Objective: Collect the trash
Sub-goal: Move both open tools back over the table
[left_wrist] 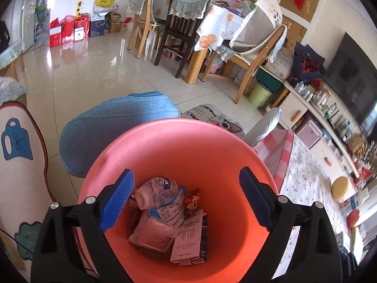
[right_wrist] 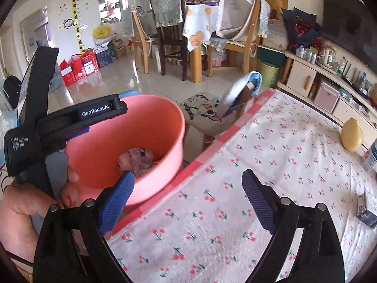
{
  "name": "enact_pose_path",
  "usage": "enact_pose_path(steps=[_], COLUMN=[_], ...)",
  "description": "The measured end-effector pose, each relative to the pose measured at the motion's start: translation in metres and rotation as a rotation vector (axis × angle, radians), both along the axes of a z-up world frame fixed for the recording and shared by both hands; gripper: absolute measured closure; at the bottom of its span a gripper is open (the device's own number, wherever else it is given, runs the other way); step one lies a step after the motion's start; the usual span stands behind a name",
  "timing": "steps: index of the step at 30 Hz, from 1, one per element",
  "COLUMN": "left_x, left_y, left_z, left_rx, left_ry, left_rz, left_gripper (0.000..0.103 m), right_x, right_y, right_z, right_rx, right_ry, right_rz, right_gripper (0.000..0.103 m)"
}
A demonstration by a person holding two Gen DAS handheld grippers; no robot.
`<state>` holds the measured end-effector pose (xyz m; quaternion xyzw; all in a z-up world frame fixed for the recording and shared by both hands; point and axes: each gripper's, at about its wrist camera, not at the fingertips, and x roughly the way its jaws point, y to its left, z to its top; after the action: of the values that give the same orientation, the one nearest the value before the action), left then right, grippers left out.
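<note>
An orange-pink bin (left_wrist: 179, 127) fills the left wrist view. Inside lie a crumpled plastic bottle (left_wrist: 157, 194), a pink milk carton (left_wrist: 188, 240), a foil pouch (left_wrist: 155, 235) and a red snack wrapper (left_wrist: 192, 202). My left gripper (left_wrist: 186, 198) hangs open over the bin's mouth, with nothing between its blue pads. In the right wrist view my right gripper (right_wrist: 187, 200) stands open and empty above the cherry-print tablecloth (right_wrist: 282, 153), just right of the bin (right_wrist: 165, 127). A hand (right_wrist: 21, 214) holds the left gripper's black housing (right_wrist: 70, 118) over the bin.
On the cloth at the right lie a yellow round object (right_wrist: 352, 136), a white carton (right_wrist: 372, 155) at the frame edge and a small dark box (right_wrist: 367, 214). A cat-print stool (right_wrist: 202, 110) stands behind the bin, a blue cushion (left_wrist: 113, 127) beside it. Wooden chairs (right_wrist: 172, 40) stand farther back.
</note>
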<state>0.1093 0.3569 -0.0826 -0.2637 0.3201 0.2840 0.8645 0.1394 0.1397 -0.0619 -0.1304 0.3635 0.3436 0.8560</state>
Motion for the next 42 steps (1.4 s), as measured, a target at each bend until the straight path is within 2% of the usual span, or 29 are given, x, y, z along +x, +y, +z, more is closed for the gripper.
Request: enact_pose_path(steps=[6,19,32,42], left_x=[0.005,0.019,0.03,0.035], left_y=[-0.016,-0.062,-0.123,-0.172], left_z=[0.001,0.007,0.015,0.017], left_rx=[0.02,0.127,0.26,0.333], left_ry=[0.012,0.066,0.102,0.121], left_rz=[-0.046,-0.142,-0.27,-0.353], left_gripper=[0.011,0.01,0.01,0.01], right_x=[-0.005,-0.024,-0.028,-0.026], right_y=[-0.028,-0.083,-0.133,-0.169], right_z=[-0.005,-0.004,-0.001,-0.004], right_rx=[-0.026,0.011,0.038,0.048], right_ry=[-0.013,-0.067,-0.086,-0.083], right_rz=[-0.033,-0.078,-0.152,-0.193], right_gripper=[0.011,0.01,0.01,0.009])
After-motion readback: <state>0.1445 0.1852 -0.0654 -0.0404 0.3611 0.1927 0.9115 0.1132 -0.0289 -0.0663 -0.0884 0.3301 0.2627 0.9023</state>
